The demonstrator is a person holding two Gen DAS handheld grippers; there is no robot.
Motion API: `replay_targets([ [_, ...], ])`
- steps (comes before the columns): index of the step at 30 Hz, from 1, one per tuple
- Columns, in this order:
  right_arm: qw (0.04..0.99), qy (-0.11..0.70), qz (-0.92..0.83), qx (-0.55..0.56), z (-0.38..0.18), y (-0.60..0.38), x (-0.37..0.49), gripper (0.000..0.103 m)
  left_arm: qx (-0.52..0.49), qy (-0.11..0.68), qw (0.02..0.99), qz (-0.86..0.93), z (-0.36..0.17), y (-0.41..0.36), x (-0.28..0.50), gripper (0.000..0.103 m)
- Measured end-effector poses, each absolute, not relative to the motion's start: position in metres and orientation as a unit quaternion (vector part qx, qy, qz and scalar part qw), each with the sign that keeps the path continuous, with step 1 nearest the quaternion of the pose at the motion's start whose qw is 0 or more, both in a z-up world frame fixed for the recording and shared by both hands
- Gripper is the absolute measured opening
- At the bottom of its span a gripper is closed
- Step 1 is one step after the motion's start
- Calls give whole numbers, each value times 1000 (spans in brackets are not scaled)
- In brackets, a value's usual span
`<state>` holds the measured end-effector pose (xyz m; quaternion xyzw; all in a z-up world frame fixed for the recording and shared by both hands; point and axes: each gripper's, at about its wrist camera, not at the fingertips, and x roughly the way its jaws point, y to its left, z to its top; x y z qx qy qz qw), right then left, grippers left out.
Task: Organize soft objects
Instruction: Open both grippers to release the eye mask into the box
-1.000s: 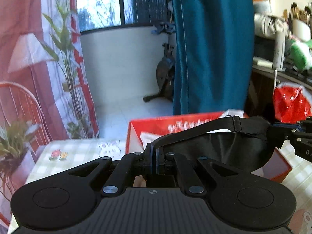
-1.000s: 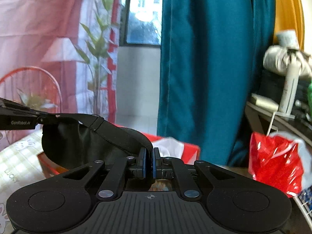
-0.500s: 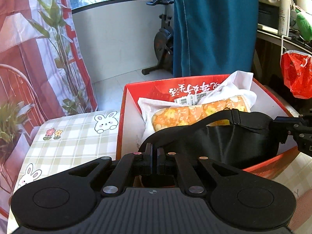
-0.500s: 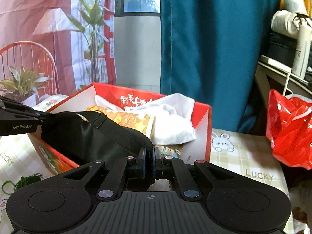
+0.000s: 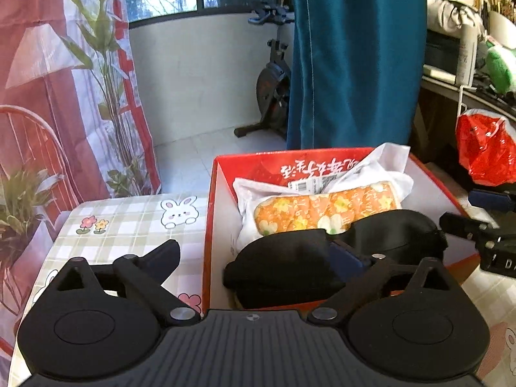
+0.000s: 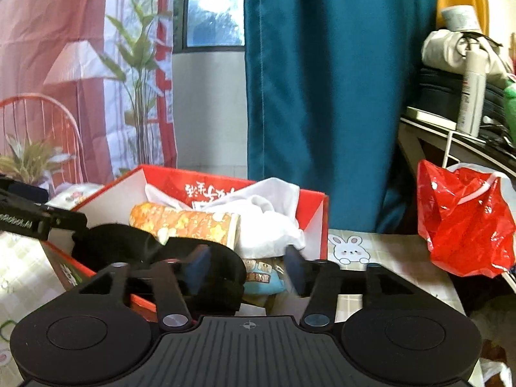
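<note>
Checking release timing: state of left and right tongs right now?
Left tongs: opening, spread wide, nothing gripped; the black sleep mask lies loose in the red box.
Right tongs: opening, pads off the mask.

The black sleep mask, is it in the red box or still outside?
In: the black sleep mask lies inside the red box, against the orange floral roll.

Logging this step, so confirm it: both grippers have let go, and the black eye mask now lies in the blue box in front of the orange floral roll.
One error: the box is red, not blue, as the left wrist view shows. The rest holds: the black eye mask lies in it before the orange floral roll, and both grippers' jaws are opening off it.
</note>
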<state>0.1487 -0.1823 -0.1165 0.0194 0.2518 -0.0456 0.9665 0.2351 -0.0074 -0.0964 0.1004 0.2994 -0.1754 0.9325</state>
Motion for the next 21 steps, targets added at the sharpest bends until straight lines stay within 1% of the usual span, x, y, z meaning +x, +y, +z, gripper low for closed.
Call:
replay_targets([
  [1,967,248,-47,23,-116,-183,147,68,100,298,933,-176,-96,-7,232,101],
  [2,968,243,-48,27,-116,-182,144,77,99,298,933,-178,-96,-6,229,103],
  [3,969,240,-48,30,-116,-180,142,87,97,297,933,-181,-96,-5,225,103],
  [5,971,231,-49,32,-117,-177,136,99,97,297,932,-182,-96,-2,220,103],
  [6,973,225,-50,30,-117,-174,133,101,97,298,932,-181,-97,-1,217,103],
  [16,974,218,-45,42,-129,-151,111,103,105,292,939,-146,-101,9,192,103],
  [21,970,233,-47,54,-137,-145,104,103,121,286,940,-139,-107,7,184,103],
])
